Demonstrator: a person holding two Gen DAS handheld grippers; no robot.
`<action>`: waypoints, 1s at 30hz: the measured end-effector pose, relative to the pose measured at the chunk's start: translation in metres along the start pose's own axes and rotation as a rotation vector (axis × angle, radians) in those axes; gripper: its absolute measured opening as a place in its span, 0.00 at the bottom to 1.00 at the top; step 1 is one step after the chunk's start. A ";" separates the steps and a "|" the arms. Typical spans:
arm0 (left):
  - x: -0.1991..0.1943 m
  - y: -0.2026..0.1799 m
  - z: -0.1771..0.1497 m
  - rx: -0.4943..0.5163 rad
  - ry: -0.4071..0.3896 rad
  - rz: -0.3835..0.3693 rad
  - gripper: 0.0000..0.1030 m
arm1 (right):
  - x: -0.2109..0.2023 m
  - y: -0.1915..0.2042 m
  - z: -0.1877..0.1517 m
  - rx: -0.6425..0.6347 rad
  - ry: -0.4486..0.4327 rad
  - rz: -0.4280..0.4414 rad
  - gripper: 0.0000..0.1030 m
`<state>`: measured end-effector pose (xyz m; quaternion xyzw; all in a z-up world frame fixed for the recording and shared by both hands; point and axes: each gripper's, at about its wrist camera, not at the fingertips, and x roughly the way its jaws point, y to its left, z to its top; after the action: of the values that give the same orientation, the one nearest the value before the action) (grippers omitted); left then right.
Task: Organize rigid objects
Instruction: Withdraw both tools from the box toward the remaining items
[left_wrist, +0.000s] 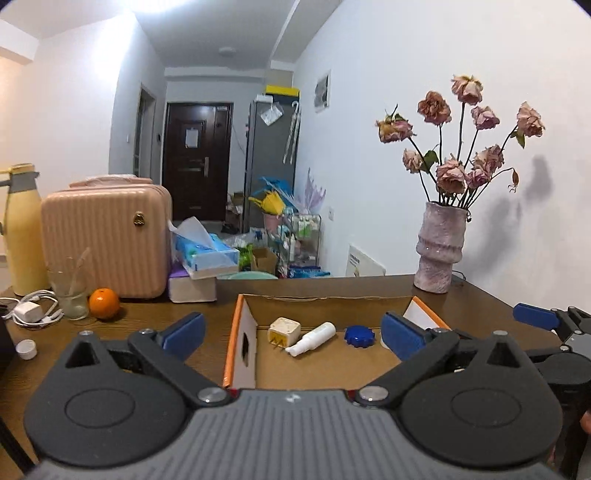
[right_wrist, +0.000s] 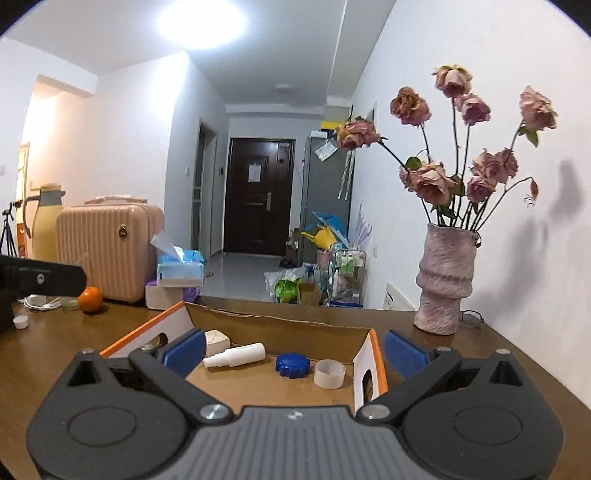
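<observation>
- Nearest the cameras, the left tongs (left_wrist: 293, 330) and right tongs (right_wrist: 295, 347) both stand spread wide with nothing between their blue pads, each looking into the cardboard box (right_wrist: 258, 321) on the bench (left_wrist: 110, 332).
- Inside the box lie a cream plug adapter (left_wrist: 283, 331), a white spray bottle (right_wrist: 236, 355), a blue ridged cap (right_wrist: 291, 364) and a roll of tape (right_wrist: 329, 373), all apart from one another except the bottle, which lies just beside the adapter.
- On the left of the bench a small white cap (left_wrist: 26, 349) sits alone outside the box; behind it are a charger with cable (left_wrist: 31, 312), a glass (left_wrist: 72, 295) and an orange (left_wrist: 104, 303).
- Farther back stand a pink case (left_wrist: 107, 236), tissue packs (left_wrist: 203, 254) and a vase of dried roses (left_wrist: 439, 247).
- Judging by this, a placement is complete and the hands are free; the white cap looks like the next rigid piece, though that may not be intended.
- Fetching it calls for the left tongs to swing left, drop low and close across the cap.
</observation>
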<state>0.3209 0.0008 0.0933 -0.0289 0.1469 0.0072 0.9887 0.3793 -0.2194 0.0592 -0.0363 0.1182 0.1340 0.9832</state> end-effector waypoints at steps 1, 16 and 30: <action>-0.006 0.001 -0.003 0.005 -0.008 0.011 1.00 | -0.004 0.000 -0.002 0.008 -0.001 0.005 1.00; -0.064 0.008 -0.051 -0.004 -0.003 0.047 1.00 | -0.084 0.001 -0.035 0.130 0.009 -0.014 1.00; -0.164 -0.009 -0.179 0.075 0.118 -0.032 1.00 | -0.203 0.025 -0.158 0.024 0.021 -0.085 1.00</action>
<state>0.1123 -0.0201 -0.0295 0.0054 0.2048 -0.0155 0.9787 0.1476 -0.2637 -0.0454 -0.0309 0.1283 0.0903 0.9871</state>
